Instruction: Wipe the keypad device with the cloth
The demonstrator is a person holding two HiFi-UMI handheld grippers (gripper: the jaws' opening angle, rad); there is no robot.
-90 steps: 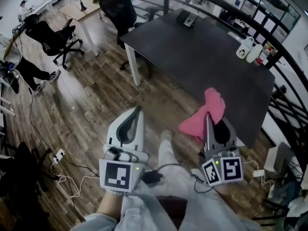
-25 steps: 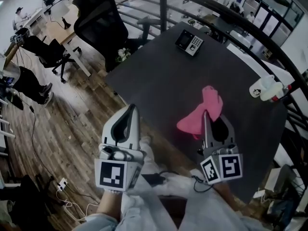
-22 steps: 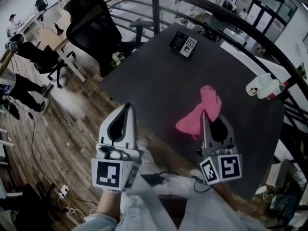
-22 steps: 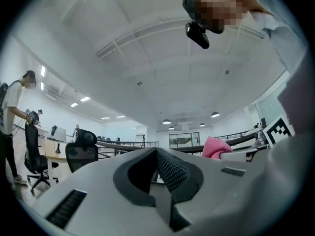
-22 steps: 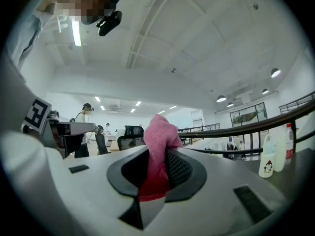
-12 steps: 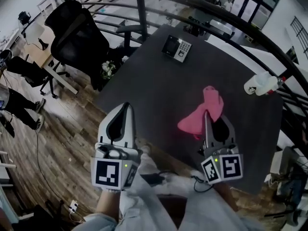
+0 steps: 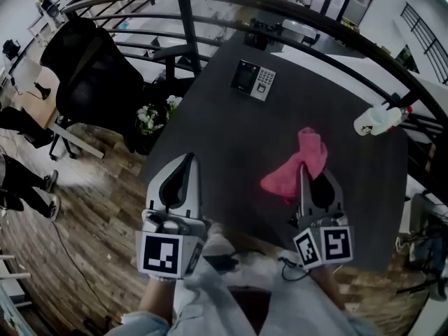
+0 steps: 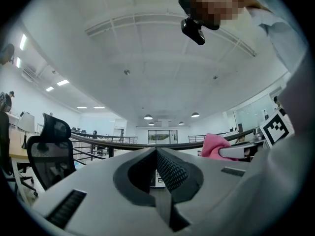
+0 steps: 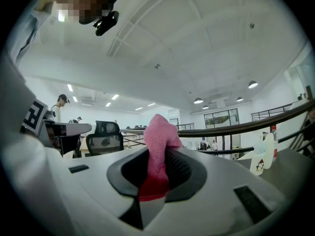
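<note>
Both jaw pairs closed: right gripper (image 7: 302, 166) pinches cloth (image 7: 306, 152), left gripper (image 7: 189, 158) empty. Keypad (image 7: 253, 80) on table (image 7: 224, 131), 11 o'clock from cloth, well apart.

soft nappy pink cloth (image 7: 297, 163), matt dark counter (image 7: 210, 138), glossy black face on the keypad device (image 7: 253, 80), grained wood plank floor (image 7: 84, 208), smooth dark metal railing (image 7: 187, 26).
</note>
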